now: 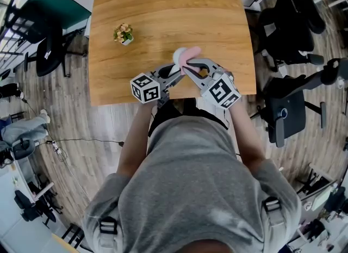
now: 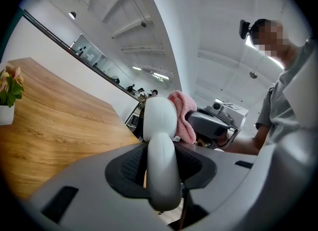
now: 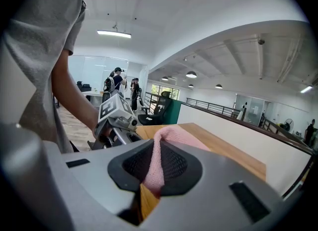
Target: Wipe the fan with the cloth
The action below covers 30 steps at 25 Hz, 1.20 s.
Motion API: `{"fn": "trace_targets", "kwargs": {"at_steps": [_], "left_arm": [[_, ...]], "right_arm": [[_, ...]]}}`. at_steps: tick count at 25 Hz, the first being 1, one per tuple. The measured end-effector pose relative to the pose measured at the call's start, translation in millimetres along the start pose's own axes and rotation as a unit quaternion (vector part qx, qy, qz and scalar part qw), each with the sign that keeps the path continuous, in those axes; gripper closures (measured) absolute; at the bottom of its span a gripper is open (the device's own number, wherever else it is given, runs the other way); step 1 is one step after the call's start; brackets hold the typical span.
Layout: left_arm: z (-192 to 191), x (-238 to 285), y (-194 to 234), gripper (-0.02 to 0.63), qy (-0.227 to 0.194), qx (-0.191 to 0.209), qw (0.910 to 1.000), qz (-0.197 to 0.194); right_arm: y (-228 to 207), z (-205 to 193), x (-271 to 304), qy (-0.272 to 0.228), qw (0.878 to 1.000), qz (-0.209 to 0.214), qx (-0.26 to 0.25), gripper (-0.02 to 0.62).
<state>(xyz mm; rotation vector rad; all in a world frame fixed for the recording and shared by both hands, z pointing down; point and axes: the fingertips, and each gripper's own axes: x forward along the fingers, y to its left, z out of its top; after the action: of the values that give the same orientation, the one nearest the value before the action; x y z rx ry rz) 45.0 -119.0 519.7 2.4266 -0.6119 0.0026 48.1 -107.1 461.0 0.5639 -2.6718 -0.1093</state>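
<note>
Running this remotely, I had the left gripper clamped on the handle of the fan, held up over the near edge of the table, w/ the right gripper pinched tight on a fold of the cloth, right beside the fan's head. Fan looked light, hard, prob slippery plastic, so the handle was the spot to hold; cloth soft n floppy. Count: 1 fan, 1 cloth, 2 grippers, 1 potted plant.

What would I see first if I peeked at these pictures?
Over the near edge of the wooden table, the left tongs grip a white rounded plastic fan, and the right tongs pinch a fluffy pink cloth right beside it. A small potted flower stands further left.
</note>
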Motion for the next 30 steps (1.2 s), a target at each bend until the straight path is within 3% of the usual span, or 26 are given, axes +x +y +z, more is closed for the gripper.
{"fn": "trace_targets", "kwargs": {"at_steps": [12, 23, 30], "left_arm": [[3.3, -4.6, -3.1, 0.454, -0.018, -0.016, 0.9997, -0.007], [5.5, -2.7, -3.0, 0.454, -0.017, -0.007, 0.9998, -0.005], [3.9, -2.6, -4.3, 0.454, -0.013, -0.002, 0.9999, -0.007]], "right_arm": [[-15.7, -5.3, -6.7, 0.005, 0.999, -0.034, -0.001, 0.561], [7.1, -2.6, 2.2, 0.005, 1.0, 0.0, -0.004, 0.561], [-3.0, 1.2, -0.2, 0.002, 1.0, -0.014, -0.013, 0.561]]}}
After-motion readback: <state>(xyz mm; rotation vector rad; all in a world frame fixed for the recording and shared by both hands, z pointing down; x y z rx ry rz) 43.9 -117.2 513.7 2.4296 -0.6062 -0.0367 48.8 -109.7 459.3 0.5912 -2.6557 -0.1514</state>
